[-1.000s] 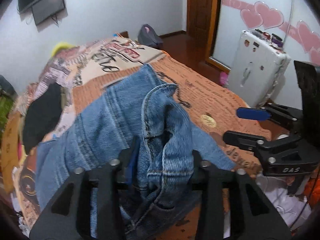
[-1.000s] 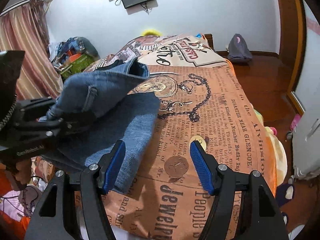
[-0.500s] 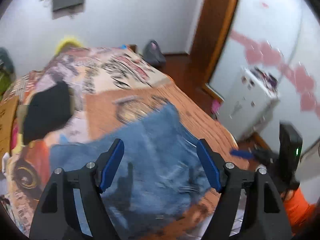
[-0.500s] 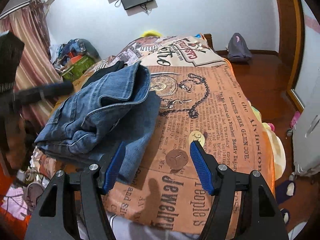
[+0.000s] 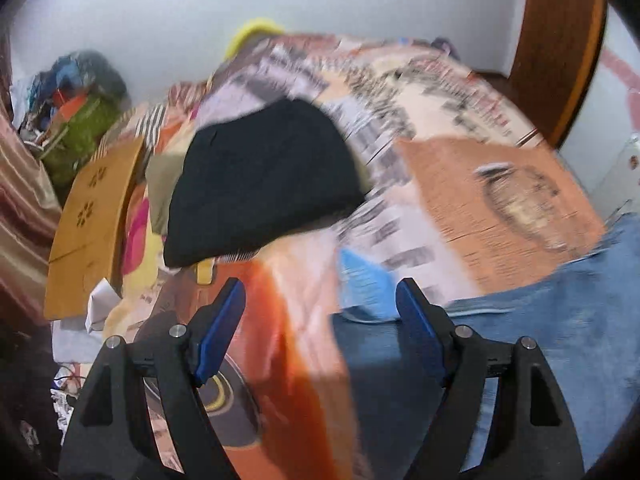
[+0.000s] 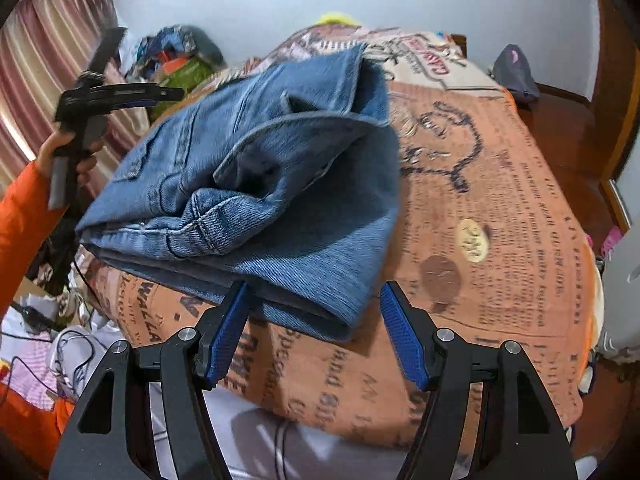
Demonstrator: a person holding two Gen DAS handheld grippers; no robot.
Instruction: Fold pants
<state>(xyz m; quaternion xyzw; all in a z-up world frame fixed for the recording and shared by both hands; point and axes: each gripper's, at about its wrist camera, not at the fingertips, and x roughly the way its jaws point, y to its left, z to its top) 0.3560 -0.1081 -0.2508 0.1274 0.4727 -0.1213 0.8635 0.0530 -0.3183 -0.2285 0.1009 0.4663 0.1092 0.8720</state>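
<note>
The blue denim pants (image 6: 260, 184) lie folded in a thick bundle on the printed bedspread (image 6: 500, 208), near the bed's front left corner. In the left wrist view only their edge (image 5: 552, 328) shows at the lower right. My right gripper (image 6: 316, 332) is open and empty, just in front of the bundle's near corner. My left gripper (image 5: 320, 332) is open and empty, pointing at the bed left of the pants. In the right wrist view it (image 6: 160, 92) is held up at the far left by a hand in an orange sleeve.
A black garment (image 5: 260, 184) lies on the bed beyond my left gripper. A wooden board (image 5: 92, 220) leans at the bed's left side, with a pile of bags (image 5: 80, 120) behind it. A dark bag (image 6: 514, 72) sits on the floor at the back right.
My left gripper has let go of the pants, opened and swung away to the left. The pants have dropped into a folded bundle. My right gripper has moved in close to it.
</note>
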